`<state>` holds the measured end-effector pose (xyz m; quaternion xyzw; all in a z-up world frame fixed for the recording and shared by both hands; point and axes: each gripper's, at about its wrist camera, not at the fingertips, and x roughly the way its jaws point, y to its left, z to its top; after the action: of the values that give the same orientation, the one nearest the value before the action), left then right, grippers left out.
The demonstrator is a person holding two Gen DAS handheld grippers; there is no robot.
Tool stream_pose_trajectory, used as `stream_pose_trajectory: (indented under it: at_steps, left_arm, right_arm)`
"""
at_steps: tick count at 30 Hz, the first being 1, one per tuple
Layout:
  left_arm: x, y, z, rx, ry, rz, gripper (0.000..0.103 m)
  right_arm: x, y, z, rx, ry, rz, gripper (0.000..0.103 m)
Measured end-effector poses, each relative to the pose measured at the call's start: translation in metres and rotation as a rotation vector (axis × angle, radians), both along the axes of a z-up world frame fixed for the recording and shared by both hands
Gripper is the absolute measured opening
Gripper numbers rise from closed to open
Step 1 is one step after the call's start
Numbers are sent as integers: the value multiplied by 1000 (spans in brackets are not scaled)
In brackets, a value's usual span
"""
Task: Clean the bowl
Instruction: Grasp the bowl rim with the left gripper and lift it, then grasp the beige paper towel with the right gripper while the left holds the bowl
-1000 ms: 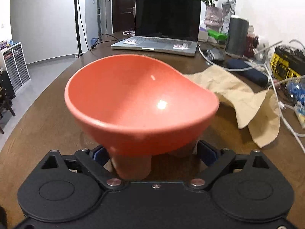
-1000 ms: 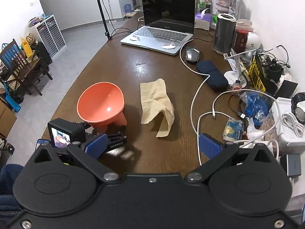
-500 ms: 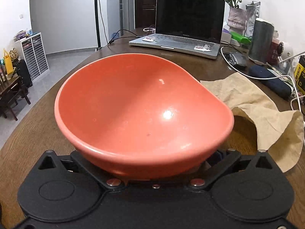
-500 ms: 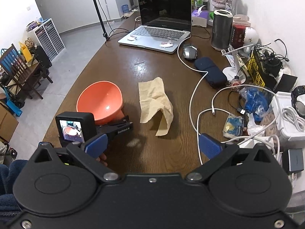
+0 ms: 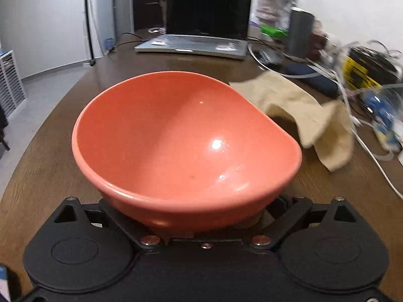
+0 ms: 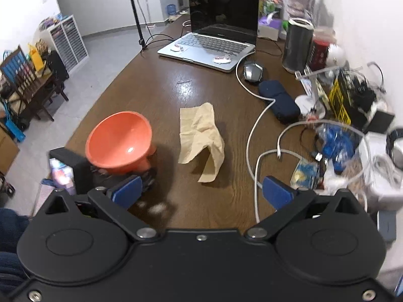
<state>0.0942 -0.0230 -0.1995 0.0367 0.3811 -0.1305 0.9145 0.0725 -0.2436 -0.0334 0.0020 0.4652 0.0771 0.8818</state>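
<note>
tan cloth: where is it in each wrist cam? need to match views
Left wrist: crumpled tan cloth right of centre, lying on the table behind the orange bowl's right rim.
Right wrist: tan cloth mid-frame, right of the bowl.
Shared landmark: open laptop at the table's far end.

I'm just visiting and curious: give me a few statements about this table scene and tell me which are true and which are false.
1. The orange bowl is empty inside. True.
2. The right gripper holds the beige cloth. False: it is open and the cloth lies on the wooden table.
3. The laptop is closed. False: its lid is up, screen dark.
4. The cloth lies to the right of the bowl. True.
5. The left gripper is at the bowl's base. True.
</note>
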Motion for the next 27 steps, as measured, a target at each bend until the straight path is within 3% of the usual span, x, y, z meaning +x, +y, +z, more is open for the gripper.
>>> stream_pose_trajectory:
  at_steps: [10,15,17,20,23,25,26,27]
  left_arm:
    - [-35,21,16,-28,70,4,93]
    - [-48,12,25,30,51,-82,93]
    - [-50,9,26,43,49,-108,93]
    - [-51,3,26,69,45,-147,93]
    - [-52,-3,25,94,45,-180,93]
    - [-53,-7,23,113,43,-198,93]
    - [-53,-9,22,120,43,-207,93]
    - [-53,-10,21,122,43,-212,93]
  right_arm:
    - [53,6,-37,-59,5,85,101]
    - [110,16,-84,-102,59,127,81]
    - [120,18,-95,-112,80,139,77]
    - [132,21,-108,-120,109,160,63]
    - [143,23,-121,-129,139,181,62]
    - [131,28,-116,-159,122,287,58]
    - [124,30,-114,-175,113,340,46]
    - [117,33,-111,-190,104,393,16]
